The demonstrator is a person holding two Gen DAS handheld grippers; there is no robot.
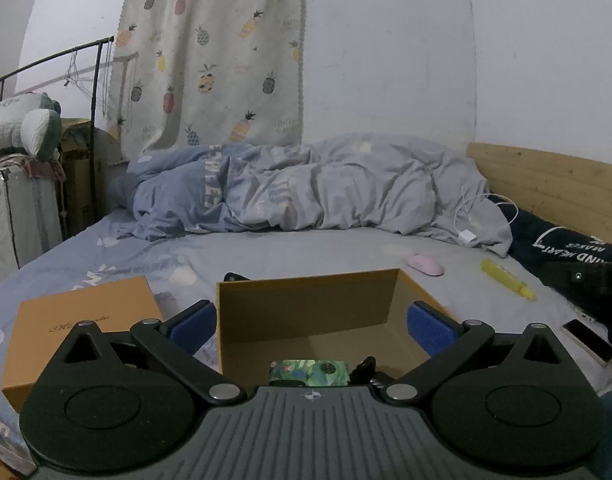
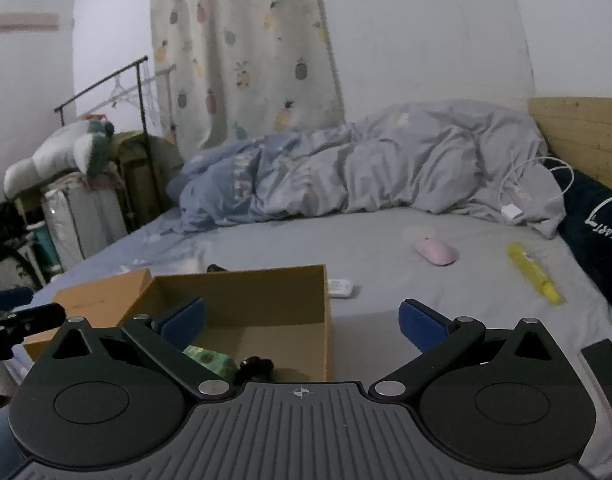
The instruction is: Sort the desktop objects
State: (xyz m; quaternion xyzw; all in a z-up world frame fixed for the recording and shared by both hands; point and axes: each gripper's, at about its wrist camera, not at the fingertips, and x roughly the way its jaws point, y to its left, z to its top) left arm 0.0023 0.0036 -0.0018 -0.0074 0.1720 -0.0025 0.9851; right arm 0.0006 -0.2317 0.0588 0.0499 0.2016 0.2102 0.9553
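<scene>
An open brown cardboard box (image 1: 306, 300) (image 2: 242, 292) stands on the bed. Inside lie a green patterned object (image 1: 307, 372) (image 2: 210, 360) and a small black item (image 1: 365, 368) (image 2: 258, 366). My left gripper (image 1: 310, 326) is open and empty, its blue pads astride the box. My right gripper (image 2: 302, 320) is open and empty, its left finger over the box, its right finger over the sheet. A pink mouse (image 1: 425, 265) (image 2: 436, 251), a yellow highlighter (image 1: 507, 285) (image 2: 533, 273) and a small white remote (image 2: 339, 288) lie on the sheet beyond.
The orange box lid (image 1: 82, 328) (image 2: 102, 300) lies left of the box. A rumpled duvet (image 1: 306, 188) fills the back. A dark pillow (image 1: 573, 256), a white charger cable (image 1: 469, 228) and a phone (image 1: 589, 340) are at the right. A clothes rack and bags stand left of the bed.
</scene>
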